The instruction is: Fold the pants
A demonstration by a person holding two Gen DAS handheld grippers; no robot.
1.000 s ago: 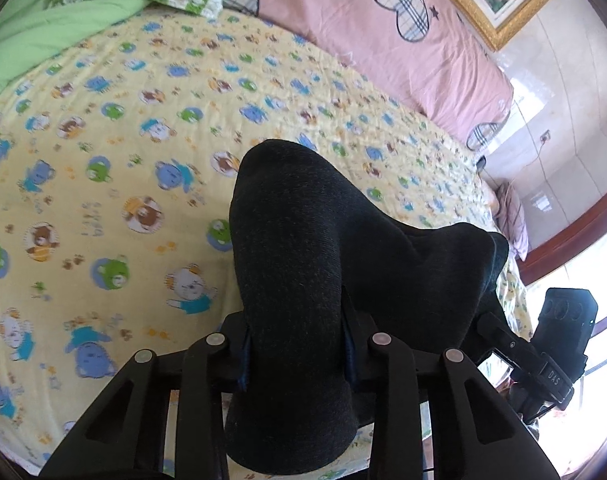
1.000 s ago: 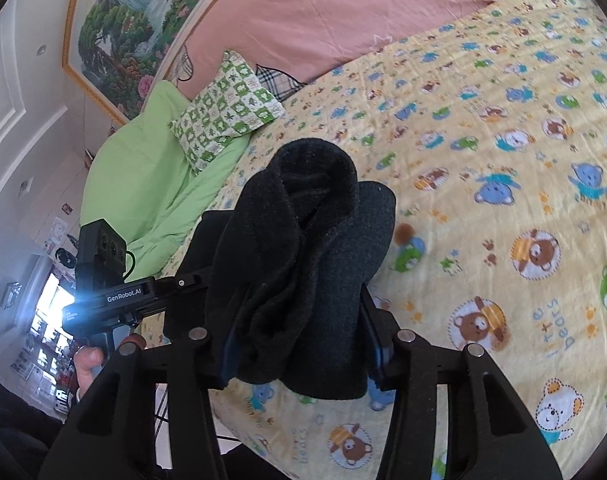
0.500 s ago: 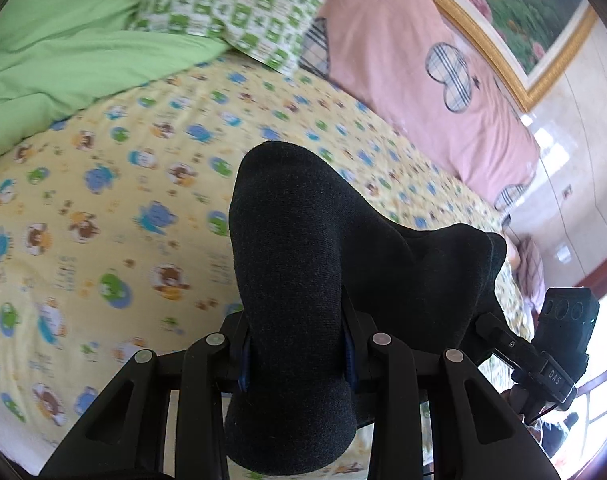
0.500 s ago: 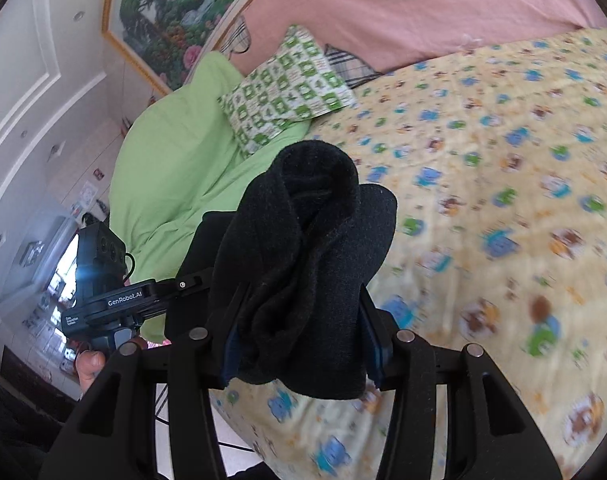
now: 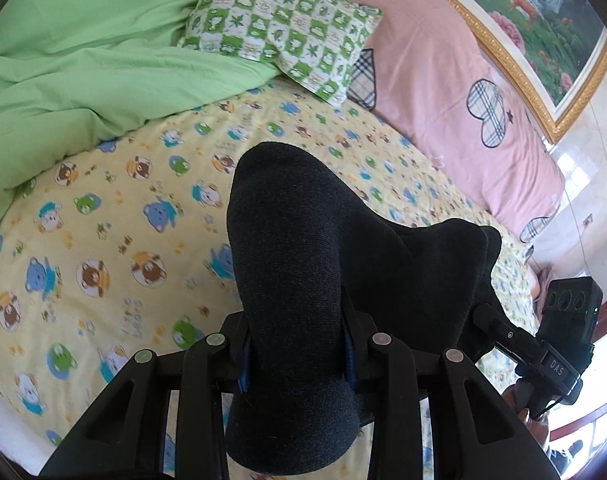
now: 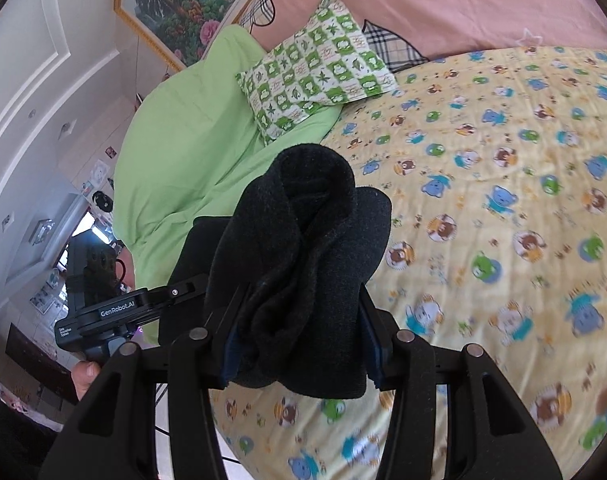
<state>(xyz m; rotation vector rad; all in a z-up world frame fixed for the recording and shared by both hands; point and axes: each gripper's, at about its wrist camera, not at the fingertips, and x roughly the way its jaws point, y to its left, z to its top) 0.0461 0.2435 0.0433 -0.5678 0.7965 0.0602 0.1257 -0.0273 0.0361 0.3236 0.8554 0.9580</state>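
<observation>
Above the bear-print bedsheet (image 5: 103,240), we hold the dark pants (image 5: 303,280) aloft, left gripper (image 5: 295,356) and right gripper (image 6: 299,344) each clamped on a bunched fold. Both tools point level across the bed, close together. To lay the pants flat, we should spread apart and lower evenly.

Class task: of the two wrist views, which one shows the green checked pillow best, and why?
The right wrist view: the green checked pillow is seen whole, leaning on the green duvet. The left wrist view shows the same pillow with its upper edge cut off by the frame.
</observation>
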